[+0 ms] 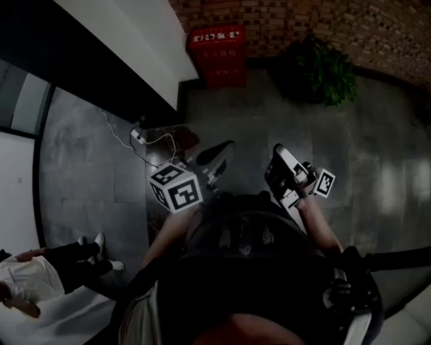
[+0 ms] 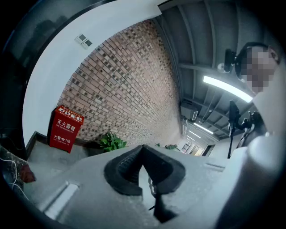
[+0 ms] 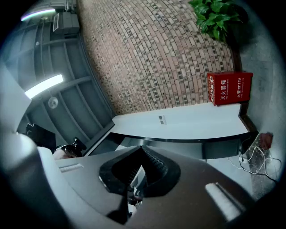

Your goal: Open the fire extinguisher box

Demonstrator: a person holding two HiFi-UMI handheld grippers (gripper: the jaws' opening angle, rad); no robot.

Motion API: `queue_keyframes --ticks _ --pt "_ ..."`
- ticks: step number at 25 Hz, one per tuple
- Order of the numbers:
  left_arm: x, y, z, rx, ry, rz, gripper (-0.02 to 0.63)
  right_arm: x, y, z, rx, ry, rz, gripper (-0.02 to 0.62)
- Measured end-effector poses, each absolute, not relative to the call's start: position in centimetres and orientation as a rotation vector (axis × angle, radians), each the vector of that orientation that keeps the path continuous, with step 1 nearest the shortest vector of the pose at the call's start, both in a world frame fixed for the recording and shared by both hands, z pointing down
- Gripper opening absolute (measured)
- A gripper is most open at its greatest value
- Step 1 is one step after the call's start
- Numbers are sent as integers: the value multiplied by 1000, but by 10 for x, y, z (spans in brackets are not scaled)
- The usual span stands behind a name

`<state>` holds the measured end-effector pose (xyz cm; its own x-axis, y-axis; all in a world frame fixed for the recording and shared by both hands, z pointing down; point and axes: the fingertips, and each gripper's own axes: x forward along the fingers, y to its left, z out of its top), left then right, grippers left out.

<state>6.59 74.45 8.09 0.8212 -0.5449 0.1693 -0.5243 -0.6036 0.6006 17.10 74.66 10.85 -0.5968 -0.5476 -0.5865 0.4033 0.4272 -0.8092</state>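
At the far left of the head view a bystander (image 1: 40,273) stands on the grey floor (image 1: 377,148), only legs and light shoes showing. Above them a white wall (image 1: 145,34) runs up to the brick wall (image 1: 303,17). At its foot lies a white cable (image 1: 121,138). The left gripper (image 1: 225,148) is held low in front of the person, its marker cube turned to the camera. Its jaws are pressed together tip to tip with nothing between them (its own view shows this plainly). The red box (image 1: 217,57) stands on the floor against the brick wall, just right of the white wall's end. It is closed and well ahead of both grippers, touched by neither. The right gripper (image 1: 279,158) is tilted upward, and its jaws also meet at the tips, empty. Further right, a plant (image 1: 326,71) sits by the brick wall, near the box.
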Motion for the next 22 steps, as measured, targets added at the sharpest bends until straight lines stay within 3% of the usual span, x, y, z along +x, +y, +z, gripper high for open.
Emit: queue_keyframes --ticks 15,22 --pt "88 738 59 2381 -871 6 2 180 739 102 -17 1873 -1410 -2" --pt "66 737 62 2344 -866 -60 2 156 741 94 -3 1964 -1403 -1"
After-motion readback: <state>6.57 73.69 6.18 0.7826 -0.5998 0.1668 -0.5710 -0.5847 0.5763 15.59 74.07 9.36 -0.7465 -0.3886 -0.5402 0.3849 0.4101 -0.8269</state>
